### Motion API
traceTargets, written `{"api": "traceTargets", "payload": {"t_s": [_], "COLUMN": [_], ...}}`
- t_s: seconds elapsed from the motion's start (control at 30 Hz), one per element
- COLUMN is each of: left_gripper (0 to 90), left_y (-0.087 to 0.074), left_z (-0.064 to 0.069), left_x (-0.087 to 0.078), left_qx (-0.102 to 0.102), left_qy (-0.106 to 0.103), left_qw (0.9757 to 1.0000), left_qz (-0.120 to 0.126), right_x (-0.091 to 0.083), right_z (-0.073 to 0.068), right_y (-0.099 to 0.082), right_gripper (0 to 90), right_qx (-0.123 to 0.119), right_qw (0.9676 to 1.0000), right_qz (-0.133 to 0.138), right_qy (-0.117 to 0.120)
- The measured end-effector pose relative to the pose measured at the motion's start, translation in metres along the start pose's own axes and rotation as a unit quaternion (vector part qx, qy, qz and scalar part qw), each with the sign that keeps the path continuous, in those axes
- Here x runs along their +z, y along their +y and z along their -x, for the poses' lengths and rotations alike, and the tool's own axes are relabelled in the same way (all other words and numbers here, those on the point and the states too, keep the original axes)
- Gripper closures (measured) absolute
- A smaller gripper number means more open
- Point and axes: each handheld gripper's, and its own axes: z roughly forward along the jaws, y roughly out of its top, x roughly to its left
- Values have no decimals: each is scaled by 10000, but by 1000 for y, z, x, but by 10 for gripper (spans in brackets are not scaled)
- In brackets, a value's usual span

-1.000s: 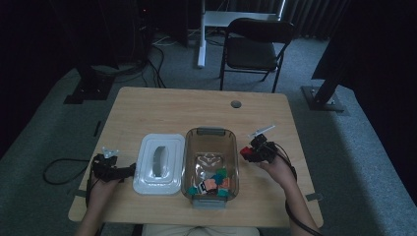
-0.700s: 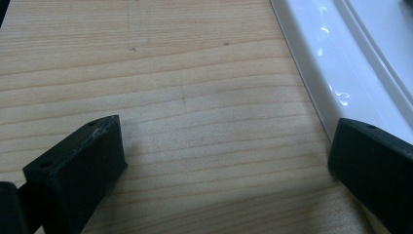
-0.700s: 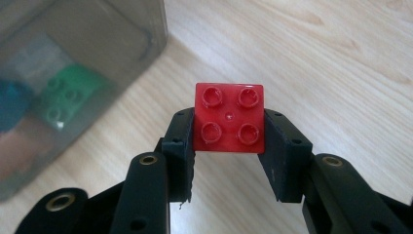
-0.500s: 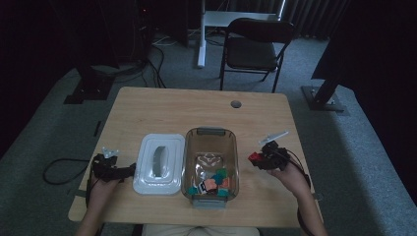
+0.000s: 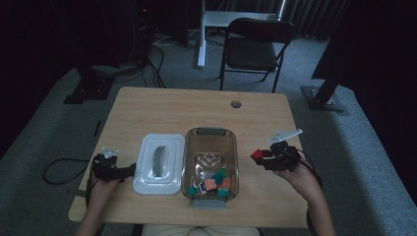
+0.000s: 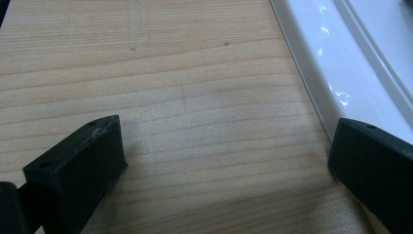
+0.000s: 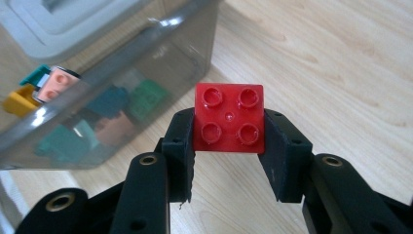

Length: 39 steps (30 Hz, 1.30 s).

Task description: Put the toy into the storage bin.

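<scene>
Pale wood-grain table (image 5: 162,113) with rounded corners and a small round grey cap (image 5: 236,104) set into its far side, standing on grey carpet (image 5: 373,162) in a dim room. Behind it, a dark folding chair (image 5: 253,51), a white desk leg (image 5: 200,34), black stands and loose cables on the floor. At the middle of the tabletop, a clear grey-tinted bin (image 5: 210,167) with a heap of teal, peach, yellow and green bricks (image 5: 212,183) at its near end; just left of it, nearly touching, a white lid (image 5: 159,163) lying flat. At the right, off the side of the bin and lifted clear of the wood, the right gripper (image 5: 259,156) in a hand, clamped on a red brick (image 5: 256,155). Seen along its jaws in the right gripper view, the right gripper (image 7: 229,141) with the red four-stud brick (image 7: 229,119) pinched by two opposite sides, studs facing the camera, bin wall (image 7: 122,58) just beyond to the left. At the left edge of the table, the left gripper (image 5: 129,168) low by the lid, pointing toward it; in the left gripper view, left gripper (image 6: 224,161) spread wide, bare wood between the pads, nothing held, the right-hand pad just beside the white lid's rim (image 6: 311,83).
</scene>
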Motion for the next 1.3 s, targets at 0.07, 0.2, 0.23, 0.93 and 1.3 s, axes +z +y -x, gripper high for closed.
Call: {"api": "traceTargets", "payload": {"t_s": [0.07,0.2,0.23,0.93,1.3], "left_gripper": [5,5,5,5,5], "left_y": [0,0,0,0,0], "left_z": [0,0,0,0,0], "left_x": [0,0,0,0,0], "left_qx": [0,1,1,0,-1], "left_qy": [0,0,0,-1,-1], "left_qw": [10000,10000,10000,10000,10000], "left_qz": [0,0,0,0,0], "right_x": [-5,-11,-12,-13,7], "right_z": [-3,-9,-10,-48,-83], "right_y": [4,10,11,45,65], "right_gripper": [587,587,587,587,586], "right_qx": [-82,-200,-228,-976,-1662], "right_qw": [10000,9997,9996,9926,9785], "right_qz": [16,82,82,72,-224], "right_qy": [16,87,109,719,1199]}}
